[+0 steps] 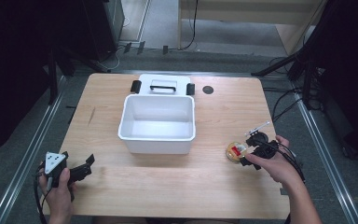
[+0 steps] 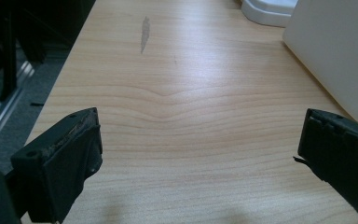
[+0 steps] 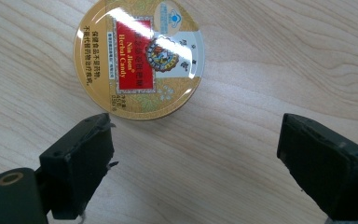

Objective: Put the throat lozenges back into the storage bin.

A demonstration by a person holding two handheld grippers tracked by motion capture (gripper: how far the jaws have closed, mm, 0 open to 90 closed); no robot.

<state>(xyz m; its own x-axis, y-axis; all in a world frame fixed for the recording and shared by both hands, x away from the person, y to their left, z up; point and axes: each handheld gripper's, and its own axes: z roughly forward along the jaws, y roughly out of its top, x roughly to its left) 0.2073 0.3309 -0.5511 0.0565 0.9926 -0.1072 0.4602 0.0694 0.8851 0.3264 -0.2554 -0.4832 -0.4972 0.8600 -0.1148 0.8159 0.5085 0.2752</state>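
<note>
A round gold candy tin with a red label lies flat on the wooden table at the right. In the right gripper view the candy tin sits just beyond the jaws, toward the left one. My right gripper is beside it, open, nothing between its jaws. A white plastic bin stands open in the table's middle, its lid lying behind it. My left gripper rests near the front left corner, open over bare wood.
The white bin's wall rises at the right of the left gripper view, with the lid beyond. A dark streak marks the wood. A small black disc lies at the back. Black stands and cables surround the table.
</note>
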